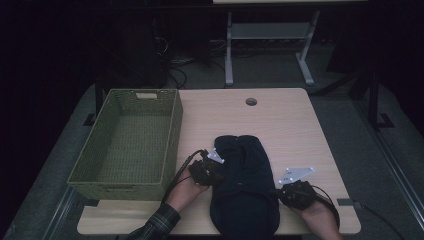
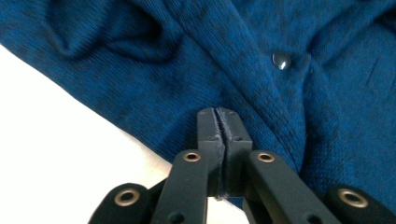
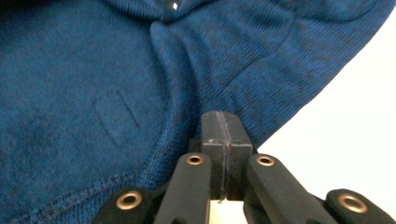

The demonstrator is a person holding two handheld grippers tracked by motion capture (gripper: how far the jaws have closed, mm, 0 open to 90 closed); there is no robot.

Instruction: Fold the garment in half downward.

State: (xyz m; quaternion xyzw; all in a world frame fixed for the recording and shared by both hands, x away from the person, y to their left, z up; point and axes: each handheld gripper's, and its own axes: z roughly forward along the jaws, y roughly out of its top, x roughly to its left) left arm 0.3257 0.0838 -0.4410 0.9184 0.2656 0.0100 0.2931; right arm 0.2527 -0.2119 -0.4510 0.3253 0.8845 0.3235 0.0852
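Now both tools, left tool [image 2: 223,122] and right tool [image 3: 225,126], sit closed against the blue sweater [image 1: 245,185].

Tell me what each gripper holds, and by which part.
Both grippers, left and right, are shut at opposite side edges of the blue garment. Whether they pinch fabric cannot be told.

Both forearms are reaching in from below; the left gripper [image 1: 216,172] and the right gripper [image 1: 284,194] are each sitting with jaws pressed together, pointing inward.
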